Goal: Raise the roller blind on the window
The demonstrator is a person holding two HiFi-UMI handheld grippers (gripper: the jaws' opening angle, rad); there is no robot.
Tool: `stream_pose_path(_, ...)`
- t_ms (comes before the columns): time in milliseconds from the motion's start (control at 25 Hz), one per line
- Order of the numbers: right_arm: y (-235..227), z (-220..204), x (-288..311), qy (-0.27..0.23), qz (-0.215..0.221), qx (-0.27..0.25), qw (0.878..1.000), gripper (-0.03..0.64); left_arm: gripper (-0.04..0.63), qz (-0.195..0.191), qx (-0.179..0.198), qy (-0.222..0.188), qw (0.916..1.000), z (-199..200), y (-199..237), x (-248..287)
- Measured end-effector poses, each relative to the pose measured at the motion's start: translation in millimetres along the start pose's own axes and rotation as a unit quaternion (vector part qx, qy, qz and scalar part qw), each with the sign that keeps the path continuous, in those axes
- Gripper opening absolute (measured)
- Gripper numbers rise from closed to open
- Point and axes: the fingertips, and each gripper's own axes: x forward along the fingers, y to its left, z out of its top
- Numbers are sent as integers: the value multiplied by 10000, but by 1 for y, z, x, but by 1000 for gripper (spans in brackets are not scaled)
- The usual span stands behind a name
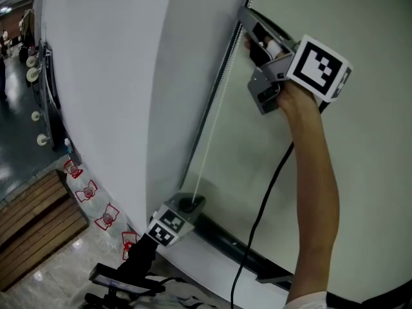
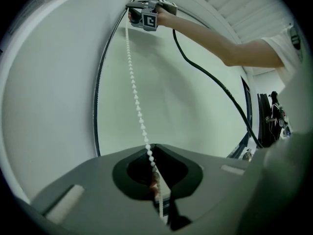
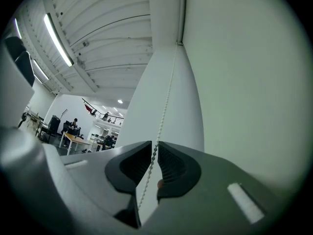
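Observation:
The pale green roller blind (image 1: 367, 172) hangs over the window. Its white bead chain (image 1: 209, 134) runs taut along the blind's left edge, beside the dark frame. My right gripper (image 1: 251, 26) is high up at the chain's top. In the right gripper view its jaws (image 3: 154, 150) stand slightly apart, with the chain (image 3: 166, 97) passing between them and a small gap on each side. My left gripper (image 1: 188, 205) is low down. In the left gripper view its jaws (image 2: 150, 154) are shut on the chain (image 2: 134, 92).
A white curved wall (image 1: 109, 76) stands left of the window. A dark bar (image 1: 225, 240) runs along the bottom of the blind. A black cable (image 1: 264, 198) hangs from the right gripper beside the person's arm (image 1: 315, 172). Wooden planks (image 1: 32, 221) lie on the floor far below.

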Motion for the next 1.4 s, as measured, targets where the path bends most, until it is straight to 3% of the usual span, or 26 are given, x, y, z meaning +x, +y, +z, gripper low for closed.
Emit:
stream_pose_path(560,27,-7,-12,-16,581,195,9981,9,-2,50,-27,38,10000,-18,2,-2)
stream_pose_path(880,43,-9,-16,65,624,124,9980,8,-2,40,-31,2,10000,-10,4,-5)
stream_pose_path(1400,58,-68,-47,338,516,251,9978,8,-2,8,-43,-35,10000,13,5,-3)
